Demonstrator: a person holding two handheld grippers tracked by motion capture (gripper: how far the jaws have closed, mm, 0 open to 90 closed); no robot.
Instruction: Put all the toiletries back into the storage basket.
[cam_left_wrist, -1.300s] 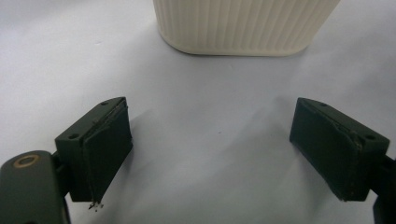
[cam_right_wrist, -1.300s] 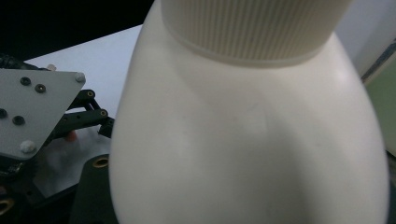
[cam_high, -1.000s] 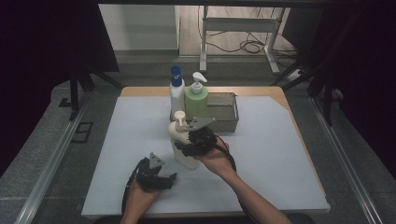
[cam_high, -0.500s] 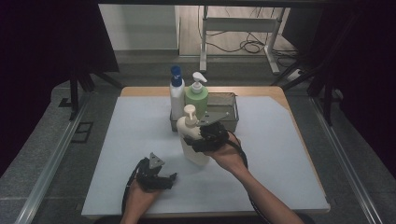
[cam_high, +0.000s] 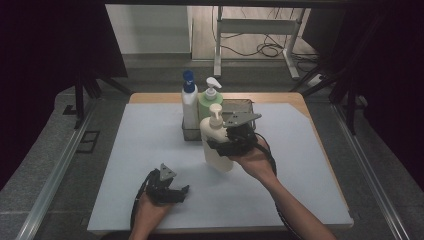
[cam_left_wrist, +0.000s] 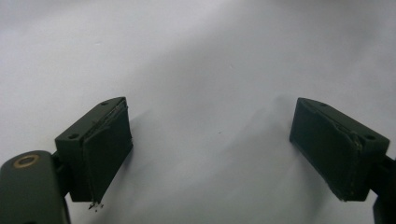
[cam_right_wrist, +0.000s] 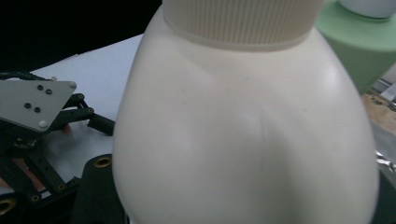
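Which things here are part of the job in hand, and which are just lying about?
In the job:
- cream pump bottle, gripped by the right tongs
- metal basket behind it
- blue-capped bottle and green pump bottle standing in the basket

Lying about:
- left tongs, open on the white mat
- cables on the floor

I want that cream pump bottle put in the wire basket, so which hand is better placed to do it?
Right. Its claw is clamped on the cream pump bottle beside the wire basket. The left claw rests open near the table's front edge.
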